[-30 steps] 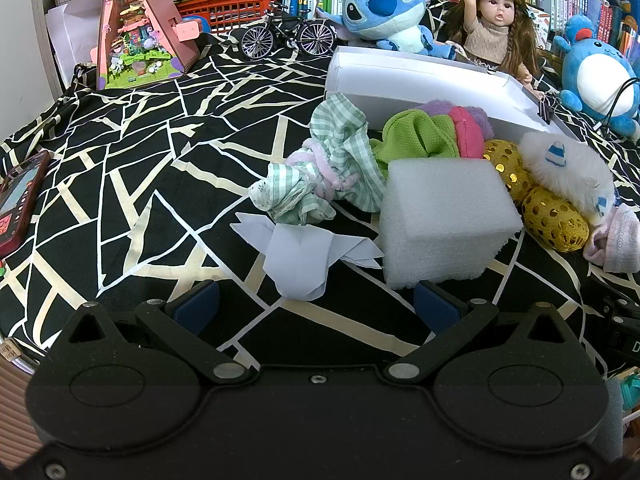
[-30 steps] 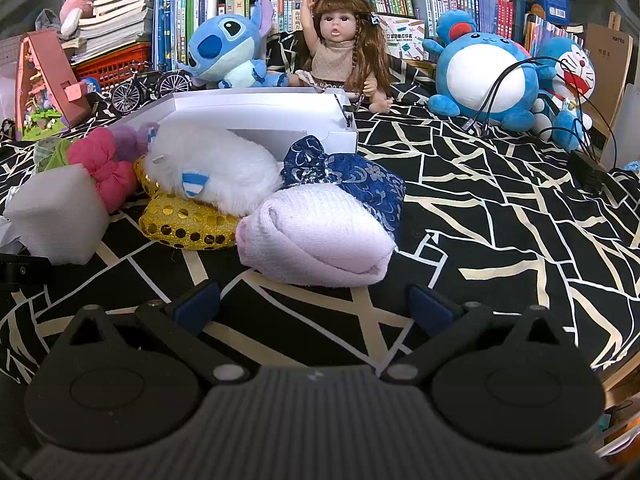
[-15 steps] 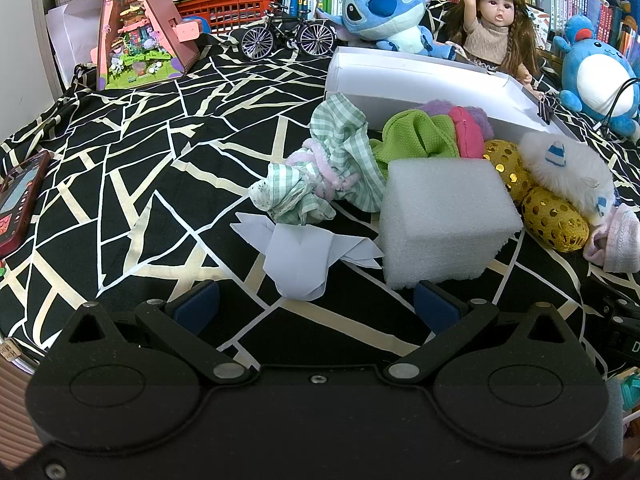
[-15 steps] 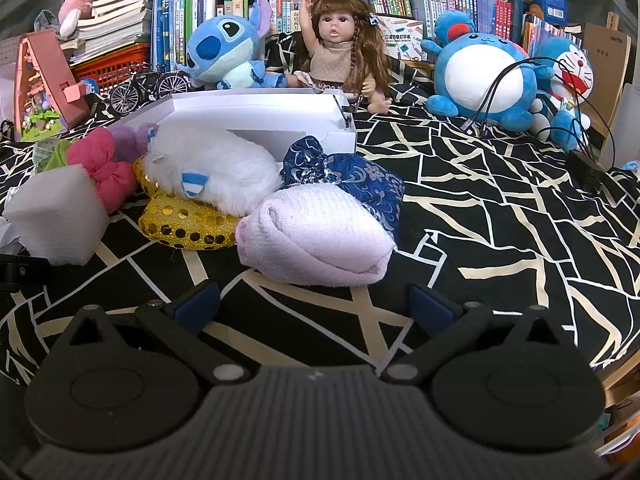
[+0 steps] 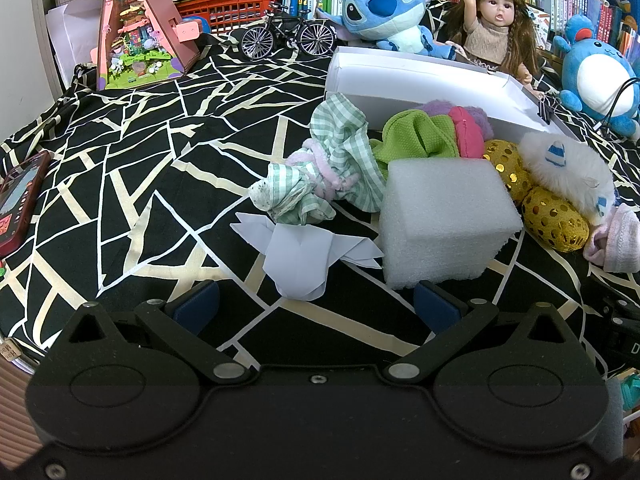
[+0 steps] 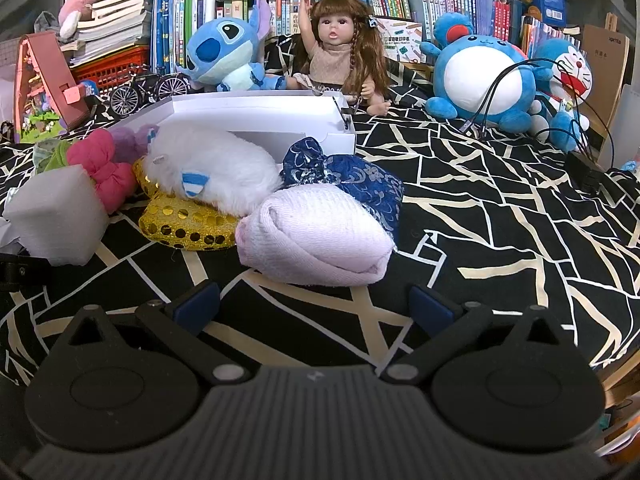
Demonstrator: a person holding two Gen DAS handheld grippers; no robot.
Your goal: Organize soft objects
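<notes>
Both the left tongs point(image 5: 316, 306) and right tongs point(image 6: 314, 306) are held spread and empty, the pink rolled sock point(image 6: 316, 236) laid crosswise just ahead of the right tongs.

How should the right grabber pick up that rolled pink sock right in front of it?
Probably straight from the front, across the middle of the rolled pink sock. It lies sideways as a fat roll, narrow enough to fit between the open fingers of the right gripper, and its near side is bare. The blue patterned pouch crowds its back.
</notes>
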